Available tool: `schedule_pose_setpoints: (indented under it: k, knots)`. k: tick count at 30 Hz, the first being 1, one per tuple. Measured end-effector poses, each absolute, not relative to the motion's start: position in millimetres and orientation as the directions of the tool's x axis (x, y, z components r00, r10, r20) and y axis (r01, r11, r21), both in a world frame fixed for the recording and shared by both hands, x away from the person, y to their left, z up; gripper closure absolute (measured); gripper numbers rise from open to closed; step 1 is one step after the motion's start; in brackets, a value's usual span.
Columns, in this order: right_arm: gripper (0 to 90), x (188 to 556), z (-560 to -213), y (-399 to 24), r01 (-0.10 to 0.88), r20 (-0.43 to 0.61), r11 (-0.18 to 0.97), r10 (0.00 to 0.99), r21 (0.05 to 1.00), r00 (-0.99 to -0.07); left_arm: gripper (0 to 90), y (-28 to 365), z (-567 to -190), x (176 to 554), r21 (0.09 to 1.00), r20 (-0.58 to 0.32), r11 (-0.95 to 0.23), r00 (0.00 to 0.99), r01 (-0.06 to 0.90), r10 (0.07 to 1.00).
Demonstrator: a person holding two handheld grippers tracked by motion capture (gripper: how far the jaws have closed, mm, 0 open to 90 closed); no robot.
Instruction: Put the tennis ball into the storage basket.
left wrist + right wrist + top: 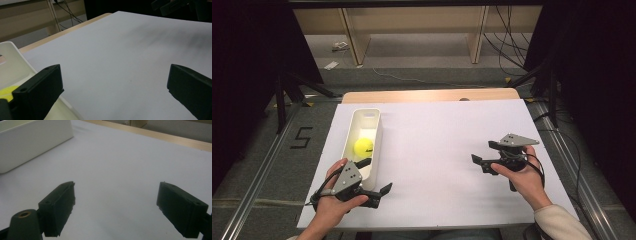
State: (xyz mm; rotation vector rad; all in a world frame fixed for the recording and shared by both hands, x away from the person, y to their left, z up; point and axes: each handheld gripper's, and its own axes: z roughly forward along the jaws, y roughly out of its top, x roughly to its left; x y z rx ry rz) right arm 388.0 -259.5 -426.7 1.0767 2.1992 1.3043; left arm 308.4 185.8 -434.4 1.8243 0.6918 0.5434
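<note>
the yellow ball (363, 146) lay inside the white tub (377, 131), toward the tub's near end, and everything else is best placed against that tub. the left gripper (375, 176) hovered just beside the tub's near right corner, its jaws spread wide and holding nothing; one jaw hung over the tub's rim and the other over bare sheet, which reads as a hand standing close to the ball's container. the right gripper (476, 160) hung well apart from the tub, off to its right, jaws likewise spread wide and empty, pointing back toward the tub, probably parked out of the way while the left hand did the work. in the right gripper view the tub's white wall (35, 142) stood ahead and to one side. the tub sat near the left edge of a white sheet (437, 150) that covered most of a wooden table (432, 95), a strip of bare wood showing beyond the tub. the room around was dim, with dark curtains at both sides, grey floor, cables trailing on it, and pale wooden shelving at the back.
</note>
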Motion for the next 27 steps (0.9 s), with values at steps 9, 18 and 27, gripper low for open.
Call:
schedule_pose_setpoints:
  k: [9,18,27]
  knots:
    - [15.7,379.9,-430.1,-272.4,0.434,0.070,0.271,0.777,0.859,-0.625,0.0,185.7,-434.3,308.3,0.941,0.042,-0.272,0.728,0.201,0.684]
    - [15.7,373.9,-432.0,-280.0,0.441,0.072,0.266,0.786,0.857,-0.614,0.0,185.5,-434.8,308.3,0.941,0.038,-0.269,0.727,0.205,0.686]
    - [15.8,368.5,-435.7,-284.3,0.446,0.066,0.281,0.783,0.850,-0.618,0.0,185.4,-435.1,308.4,0.940,0.038,-0.270,0.725,0.207,0.688]
